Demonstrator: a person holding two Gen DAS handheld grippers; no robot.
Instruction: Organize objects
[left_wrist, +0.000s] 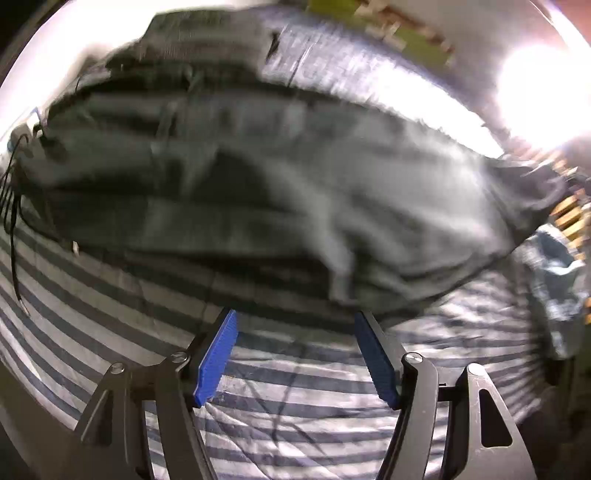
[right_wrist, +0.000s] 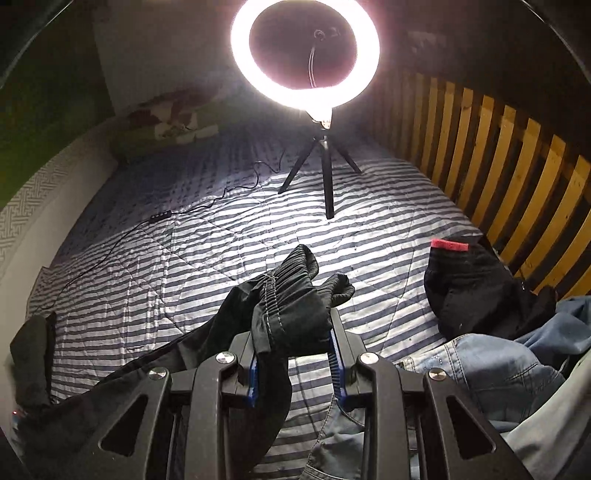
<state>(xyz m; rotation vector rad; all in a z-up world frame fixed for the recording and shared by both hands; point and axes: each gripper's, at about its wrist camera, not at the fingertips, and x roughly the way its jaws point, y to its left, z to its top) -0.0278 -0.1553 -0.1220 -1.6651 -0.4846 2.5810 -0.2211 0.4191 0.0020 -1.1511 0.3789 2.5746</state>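
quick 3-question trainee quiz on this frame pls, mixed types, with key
1. True or false: the right claw is shut on the dark garment.
2. What stands on the striped bedcover ahead of the right claw?
A. a ring light on a tripod
B. a laundry basket
C. a chair
3. Fill in: nothing lies between the left claw's blue pads; its jaws stand ____.

Key: 1 true; 2 A; 3 open
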